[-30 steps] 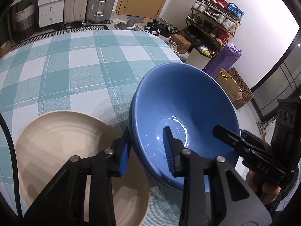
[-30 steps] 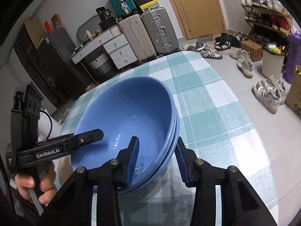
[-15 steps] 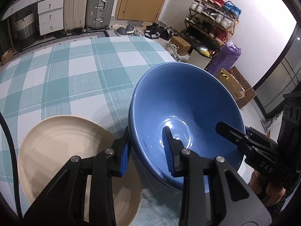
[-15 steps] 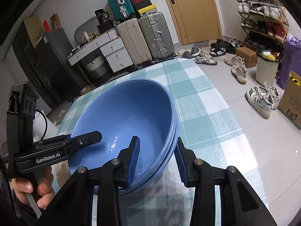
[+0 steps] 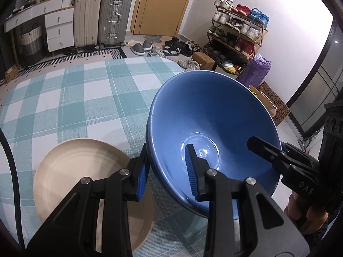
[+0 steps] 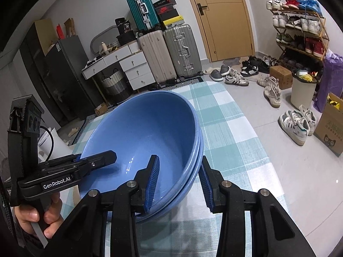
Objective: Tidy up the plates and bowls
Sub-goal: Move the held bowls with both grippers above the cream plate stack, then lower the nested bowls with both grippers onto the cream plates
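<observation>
Nested blue bowls (image 5: 214, 115) (image 6: 145, 128) hang above the checked tablecloth (image 5: 75, 98), held from opposite sides. My left gripper (image 5: 167, 171) is shut on the stack's near rim, one finger inside, one outside. My right gripper (image 6: 179, 182) is shut on the opposite rim the same way. Each gripper shows in the other's view, the right one (image 5: 287, 162) and the left one (image 6: 70, 171). A beige plate (image 5: 85, 175) lies on the cloth below and left of the bowls.
The table's edge (image 6: 253, 128) runs close on the right, with floor, loose shoes (image 6: 298, 124) and a cardboard box (image 6: 330, 126) beyond. Suitcases (image 5: 103, 17), drawers and a shoe rack (image 5: 238, 34) stand at the far wall.
Both grippers have lifted the bowl stack higher above the table. The plate and cloth now look smaller and farther below.
</observation>
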Demonstrator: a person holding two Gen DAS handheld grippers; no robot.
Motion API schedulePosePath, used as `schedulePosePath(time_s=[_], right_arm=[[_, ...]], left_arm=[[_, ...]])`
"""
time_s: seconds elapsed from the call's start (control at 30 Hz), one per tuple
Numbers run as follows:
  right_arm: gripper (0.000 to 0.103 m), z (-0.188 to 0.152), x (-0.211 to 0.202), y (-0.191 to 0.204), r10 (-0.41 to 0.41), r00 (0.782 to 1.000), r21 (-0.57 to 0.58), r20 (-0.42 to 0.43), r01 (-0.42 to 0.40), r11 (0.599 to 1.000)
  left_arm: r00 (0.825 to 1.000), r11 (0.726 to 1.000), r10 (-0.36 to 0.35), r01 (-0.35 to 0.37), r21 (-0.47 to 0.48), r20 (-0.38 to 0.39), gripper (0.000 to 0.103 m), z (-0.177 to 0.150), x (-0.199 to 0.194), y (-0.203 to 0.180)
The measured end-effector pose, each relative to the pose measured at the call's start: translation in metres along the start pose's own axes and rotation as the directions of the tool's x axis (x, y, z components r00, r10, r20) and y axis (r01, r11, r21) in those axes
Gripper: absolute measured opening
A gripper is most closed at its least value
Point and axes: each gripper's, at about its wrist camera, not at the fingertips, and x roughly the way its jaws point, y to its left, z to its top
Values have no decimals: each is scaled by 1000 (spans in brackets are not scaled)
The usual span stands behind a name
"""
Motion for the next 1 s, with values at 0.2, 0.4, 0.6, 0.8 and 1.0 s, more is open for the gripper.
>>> schedulePosePath(time_s=[0.2, 0.4, 0.6, 0.8, 1.0], right_arm=[[38, 5, -11, 14, 12, 1000, -25, 17, -11, 1000], [38, 8, -19, 27, 24, 999, -42, 25, -23, 999], [38, 8, -23, 44, 38, 999, -58, 26, -36, 998], [38, 11, -22, 55, 64, 998, -72, 20, -62, 995], [38, 15, -21, 69, 84, 996, -85, 16, -82, 993]], left_arm=[[999, 1000, 6, -6, -12, 40, 29, 0, -25, 0], [997, 1000, 10, -8, -27, 72, 29, -4, -48, 6], [995, 999, 30, -26, -40, 91, 29, -10, -72, 11], [991, 998, 55, -49, -50, 122, 29, -12, -96, 14], [984, 994, 96, -88, -59, 149, 29, -17, -117, 16]])
